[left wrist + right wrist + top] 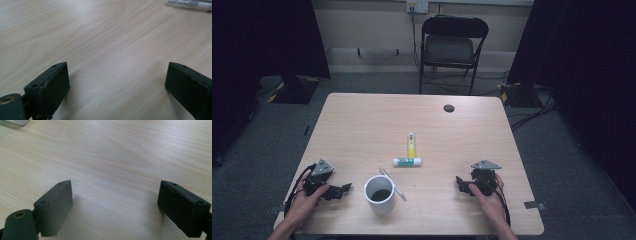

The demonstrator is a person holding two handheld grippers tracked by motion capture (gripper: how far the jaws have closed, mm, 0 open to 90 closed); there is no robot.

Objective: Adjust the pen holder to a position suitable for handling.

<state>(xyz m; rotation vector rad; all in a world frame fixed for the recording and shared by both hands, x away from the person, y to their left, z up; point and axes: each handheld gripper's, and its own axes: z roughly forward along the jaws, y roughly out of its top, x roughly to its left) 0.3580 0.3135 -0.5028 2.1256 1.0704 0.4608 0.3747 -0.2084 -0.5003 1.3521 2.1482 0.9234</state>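
The pen (393,184) lies on the counter (362,125), touching the right side of the white cup (379,194), its long axis slanting from far-left to near-right. It looks light, stiff and slippery, best pinched mid-barrel. The left tongs (343,189) and right tongs (460,183) both stand spread and empty.

Right gripper view: the right gripper (115,205) sits low over the pale wooden table (120,152). Both black jaws rise from the bottom edge, standing wide apart, with bare wood grain between them. Each jaw casts a soft shadow on the wood. A white object (16,122), cut off by the frame, lies at the top left corner; cannot identify it.
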